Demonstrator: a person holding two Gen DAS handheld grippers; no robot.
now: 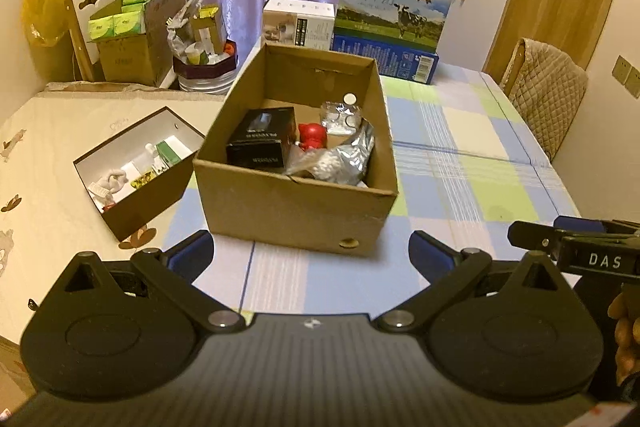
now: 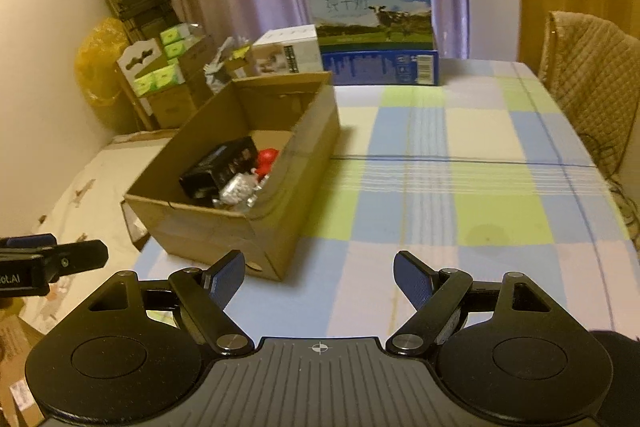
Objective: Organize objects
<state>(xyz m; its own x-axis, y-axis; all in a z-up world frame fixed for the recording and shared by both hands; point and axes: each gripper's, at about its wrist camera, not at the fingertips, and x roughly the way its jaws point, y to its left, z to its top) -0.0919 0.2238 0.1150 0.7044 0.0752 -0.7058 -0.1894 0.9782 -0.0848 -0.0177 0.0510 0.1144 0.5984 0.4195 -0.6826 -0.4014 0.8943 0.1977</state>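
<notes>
1. Cardboard box (image 1: 296, 203) stands open on the checked table (image 1: 460, 155), holding a black carton (image 1: 260, 143), red figure (image 1: 311, 135), and foil packets (image 1: 344, 155).
2. Dark shallow box (image 1: 136, 203) lies just left of it.
3. Left tongs (image 1: 312, 251): fingers apart, empty, before the box.
4. Right tongs (image 2: 319, 277): fingers apart, empty, beside it.

The left tool (image 1: 312, 255) hangs wide open before the cardboard box (image 1: 296, 203).
</notes>
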